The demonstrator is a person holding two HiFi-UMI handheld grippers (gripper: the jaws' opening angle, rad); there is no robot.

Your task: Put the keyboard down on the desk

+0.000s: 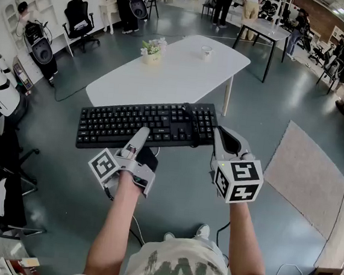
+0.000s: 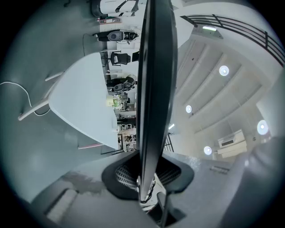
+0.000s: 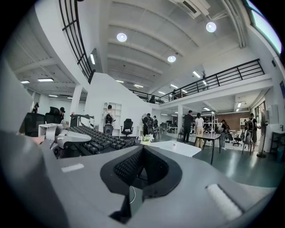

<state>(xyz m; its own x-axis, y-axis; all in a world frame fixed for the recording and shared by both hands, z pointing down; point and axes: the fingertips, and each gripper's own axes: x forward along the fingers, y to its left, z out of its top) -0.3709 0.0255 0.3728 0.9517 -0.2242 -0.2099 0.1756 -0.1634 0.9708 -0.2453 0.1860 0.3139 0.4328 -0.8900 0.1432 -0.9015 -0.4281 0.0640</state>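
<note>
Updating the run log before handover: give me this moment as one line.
keyboard: in the air, not yet on desk | left gripper: shut on its near edge | right gripper: shut, empty, by its right end

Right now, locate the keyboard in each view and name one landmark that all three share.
Head view: the keyboard lies across the centre, just below the white table.
Left gripper view: it is seen edge-on, a dark band running down the middle.
Right gripper view: it is left of centre, with the keys showing.
Shared landmark: the white table.
</note>
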